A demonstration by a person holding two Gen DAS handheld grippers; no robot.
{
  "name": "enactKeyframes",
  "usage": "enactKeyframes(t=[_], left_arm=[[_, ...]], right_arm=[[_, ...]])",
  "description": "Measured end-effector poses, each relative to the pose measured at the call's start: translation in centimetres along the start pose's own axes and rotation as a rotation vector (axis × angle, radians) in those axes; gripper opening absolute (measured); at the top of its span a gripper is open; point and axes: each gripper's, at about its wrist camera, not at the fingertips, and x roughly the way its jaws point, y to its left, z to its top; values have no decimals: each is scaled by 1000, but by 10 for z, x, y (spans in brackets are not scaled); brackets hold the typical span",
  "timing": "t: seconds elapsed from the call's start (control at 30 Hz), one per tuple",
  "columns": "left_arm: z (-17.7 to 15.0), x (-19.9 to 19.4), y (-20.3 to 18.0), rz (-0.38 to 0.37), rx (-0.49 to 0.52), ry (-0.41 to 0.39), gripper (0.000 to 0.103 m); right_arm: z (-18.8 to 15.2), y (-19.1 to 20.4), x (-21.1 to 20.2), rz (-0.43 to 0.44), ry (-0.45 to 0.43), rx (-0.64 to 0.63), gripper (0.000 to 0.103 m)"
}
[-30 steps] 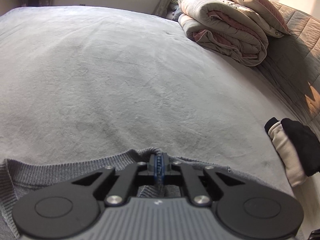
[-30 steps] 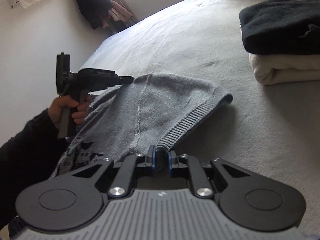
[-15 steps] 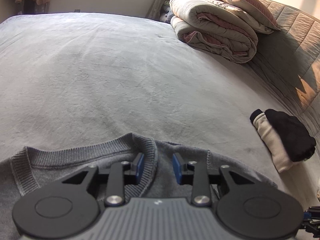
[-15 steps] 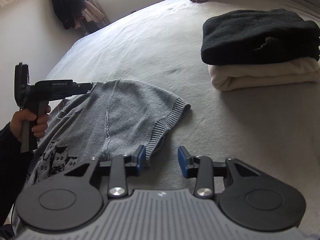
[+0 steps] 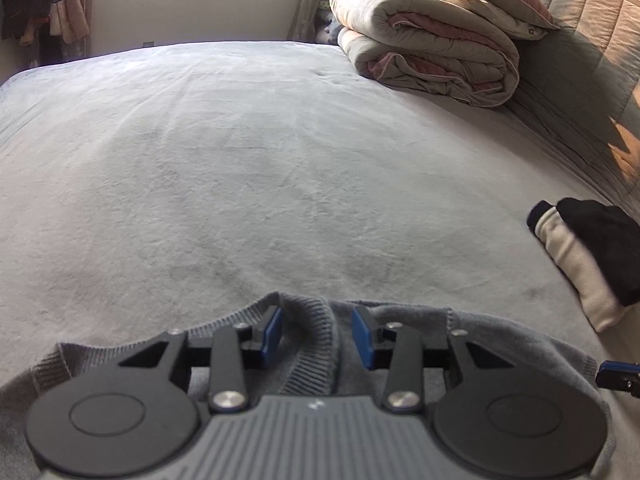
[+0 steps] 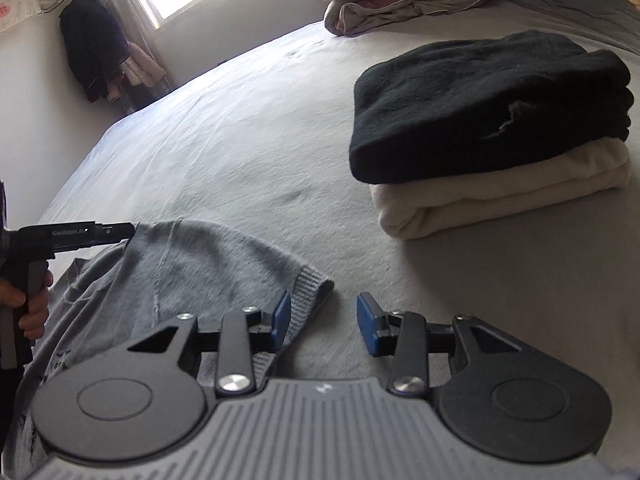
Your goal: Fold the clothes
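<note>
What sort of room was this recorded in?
Most likely a bedroom: a wide bed under a grey cover, a folded duvet against the padded headboard, and clothes hanging by the window.

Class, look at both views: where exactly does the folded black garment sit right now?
The folded black garment lies on top of a folded cream garment, on the bed, upper right in the right wrist view and at the left wrist view's right edge.

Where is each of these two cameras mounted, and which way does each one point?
Left wrist: on the left gripper, looking down its opening jaws over the grey sweater collar and across the bed.
Right wrist: on the right gripper, jaws open beside the sweater's sleeve cuff; the person's hand shows at left.
Shared: the sweater, the bed, the folded black and cream stack, the rolled duvet.
</note>
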Motion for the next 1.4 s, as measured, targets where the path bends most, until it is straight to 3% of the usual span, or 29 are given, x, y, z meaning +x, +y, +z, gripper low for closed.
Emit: enactKeyframes(t=[0.17,0.33,0.4,0.6,0.67,0.73,0.8,0.9,1.1,1.23,1.4], left_arm=[[4,7,5,32,67,-70,39],[11,11,26,-92,15,-49,42],[9,9,26,-148,45,-49,55],[1,20,19,-87,161,-1,58],[0,22,23,-84,137,-1,49],[2,25,30,-118,88,-2,33],[1,24,27,-154,71,3,7],[-2,18,13,-126,119,-32,6],[6,7,12,-60,93,-150,5],[3,21,8,2,123,-130,5],[-9,34,-1,63,150,-118,5]], right_arm=[[-2,13,14,-53,-57,-89,33],[-2,12,17,-63,-75,-126,24],[-3,10,17,-51,-77,-124,24],[-5,11,18,-51,-86,-135,23],[-6,14,19,-60,-90,-147,23],[-6,17,20,-68,-97,-159,22],[-8,21,21,-69,-99,-171,5],[-10,30,19,-127,-127,-226,3],[-2,40,14,-254,-201,-286,2],[3,45,32,-277,-177,-320,2],[1,42,47,-242,-122,-308,6]])
